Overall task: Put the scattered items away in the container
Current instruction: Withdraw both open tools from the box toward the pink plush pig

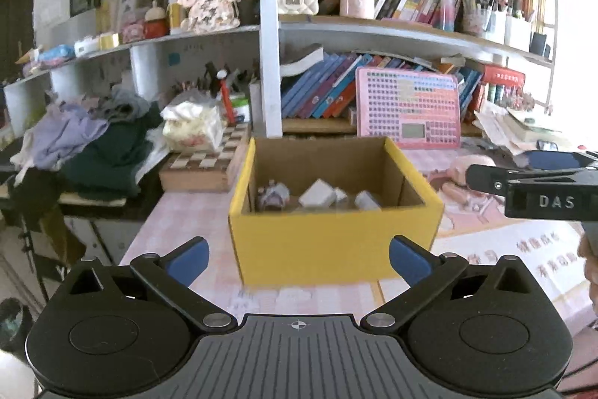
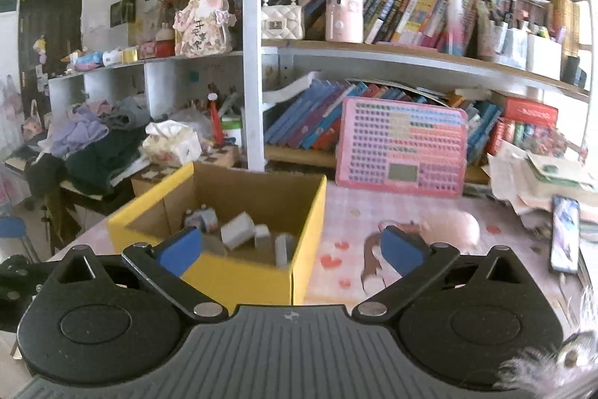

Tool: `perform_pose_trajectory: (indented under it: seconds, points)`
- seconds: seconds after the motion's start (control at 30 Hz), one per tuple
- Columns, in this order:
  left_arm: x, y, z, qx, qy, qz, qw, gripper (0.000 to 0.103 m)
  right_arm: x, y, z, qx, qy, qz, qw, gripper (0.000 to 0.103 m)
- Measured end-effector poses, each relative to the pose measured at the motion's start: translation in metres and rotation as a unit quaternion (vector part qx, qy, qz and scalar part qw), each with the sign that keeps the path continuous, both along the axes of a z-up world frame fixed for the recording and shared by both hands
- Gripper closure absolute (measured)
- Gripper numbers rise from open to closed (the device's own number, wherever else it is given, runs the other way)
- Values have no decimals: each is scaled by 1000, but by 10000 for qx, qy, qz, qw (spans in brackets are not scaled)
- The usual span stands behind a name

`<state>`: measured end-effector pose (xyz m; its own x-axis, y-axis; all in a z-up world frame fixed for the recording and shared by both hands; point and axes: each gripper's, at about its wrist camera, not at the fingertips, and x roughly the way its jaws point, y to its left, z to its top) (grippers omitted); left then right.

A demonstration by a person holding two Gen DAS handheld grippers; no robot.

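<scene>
We hold both grippers over a pink desk (image 1: 179,219), each with its blue-padded fingers spread wide and nothing between them. The left gripper (image 1: 299,260) faces the yellow box (image 1: 336,249) head-on; the box sits at twelve o'clock from it, open at the top, brown inside. The right gripper (image 2: 289,249) sees the same box at about eleven o'clock, one corner turned toward it, its left pad (image 2: 179,249) overlapping the near wall in the picture. In the left view the right gripper also shows at three o'clock, a black bar marked DAS, level with the box's right wall and apart from it.

Inside the box lie the gathered items: a small lilac figure (image 1: 273,195) at the left, a white block (image 1: 317,195) beside it in the middle, and a smaller white piece (image 1: 366,200) toward the right. Whether they touch one another we cannot tell through the blur.

On the desk at one o'clock from the right gripper rests a pale pink round thing (image 2: 461,227), well apart from the box. A phone (image 2: 565,234) lies at three o'clock near the desk's edge, beside a heap of papers (image 2: 530,174).

Behind the box a pink board (image 1: 409,107) leans against a row of books (image 1: 317,92). At ten o'clock from the left gripper a chessboard (image 1: 209,163) stands just beside the box, with a tissue pack (image 1: 192,126) on it and a pile of clothes (image 1: 97,144) beyond.
</scene>
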<state>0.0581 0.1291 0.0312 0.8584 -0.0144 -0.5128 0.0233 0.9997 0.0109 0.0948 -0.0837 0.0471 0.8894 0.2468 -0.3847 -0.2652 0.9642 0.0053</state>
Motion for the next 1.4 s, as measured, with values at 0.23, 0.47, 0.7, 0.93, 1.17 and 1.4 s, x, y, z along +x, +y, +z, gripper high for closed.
perform_pose_trajectory:
  seconds: [0.23, 0.47, 0.7, 0.93, 1.17, 1.4]
  points:
    - [-35, 2, -21, -195, 340, 11, 9992, 0, -48, 8, -29, -140, 473, -91, 9987, 0]
    - [-53, -4, -24, -74, 475, -192, 9987, 0, -68, 13, -39, -149, 928, -199, 9954, 0]
    - [-64, -9, -29, -166, 611, -400, 9972, 0, -82, 16, -40, -368, 1019, -226, 9939, 0]
    - [-68, -11, -31, -253, 684, -488, 9961, 0, -94, 13, -40, -507, 1020, -84, 9935, 0]
    - [-68, -18, -31, -286, 743, -511, 9955, 0, -99, 3, -41, -483, 1124, -300, 9920, 0]
    - [-71, -26, -26, -63, 537, -417, 9977, 0, -104, -4, -38, -558, 1063, -345, 9922, 0]
